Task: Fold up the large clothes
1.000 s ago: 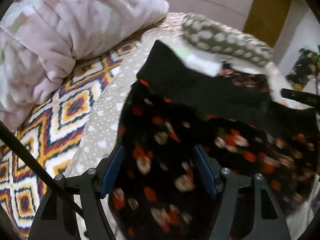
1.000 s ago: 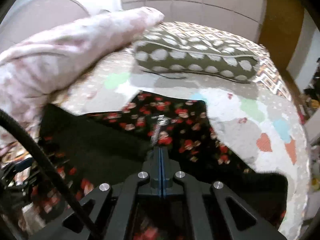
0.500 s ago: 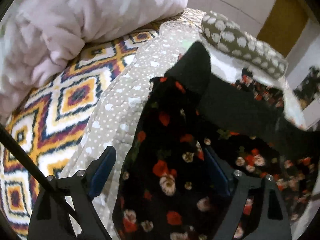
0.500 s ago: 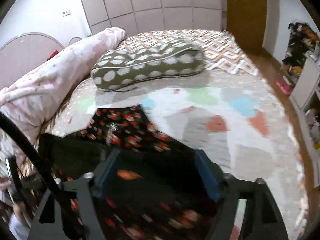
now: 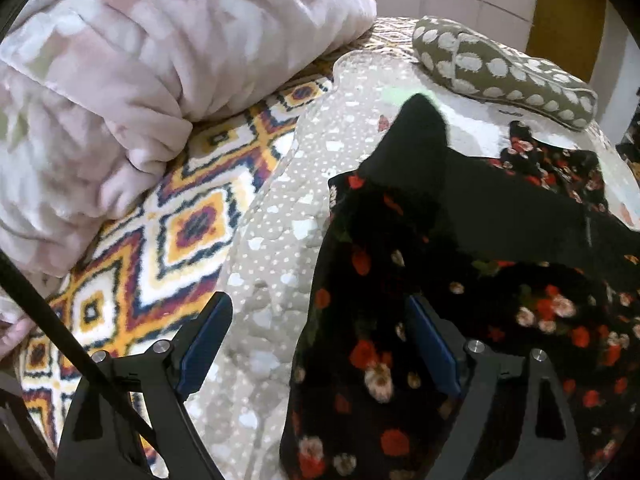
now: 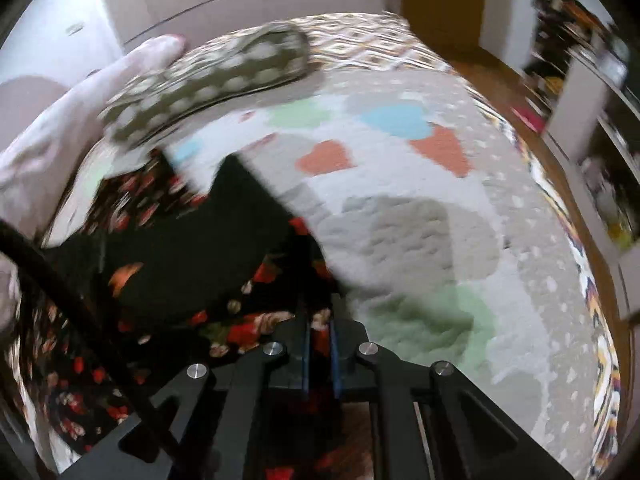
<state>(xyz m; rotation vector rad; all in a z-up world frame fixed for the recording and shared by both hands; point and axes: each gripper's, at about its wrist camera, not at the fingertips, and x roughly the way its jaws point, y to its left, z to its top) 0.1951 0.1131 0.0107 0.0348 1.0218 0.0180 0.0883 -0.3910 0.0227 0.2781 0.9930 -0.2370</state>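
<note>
1. At the near edge of the left wrist view, the left hand-held gripper [image 5: 316, 344] stands wide; its left blue pad is over the dotted beige quilt [image 5: 276, 240], its right pad over the garment's hem, and neither pad presses on cloth
2. In the right wrist view, the right hand-held gripper [image 6: 319, 350] has its blue pads drawn nearly together, with a strip of the flowered fabric pinched between them
3. The garment [image 5: 400, 312], black with red and cream flowers, lies spread on the bed; a plain black fold of it lies across the floral part, one corner of that fold pointing toward the pillow
4. Left of the quilt is a bedcover with orange and navy diamonds [image 5: 168, 248]
5. Beyond the garment, the quilt shows coloured hearts [image 6: 326, 158]
6. A rumpled pink duvet [image 5: 132, 80] is heaped at the far left
7. Farthest back, an olive pillow with pale spots [image 5: 500, 68] lies across the bed
</note>
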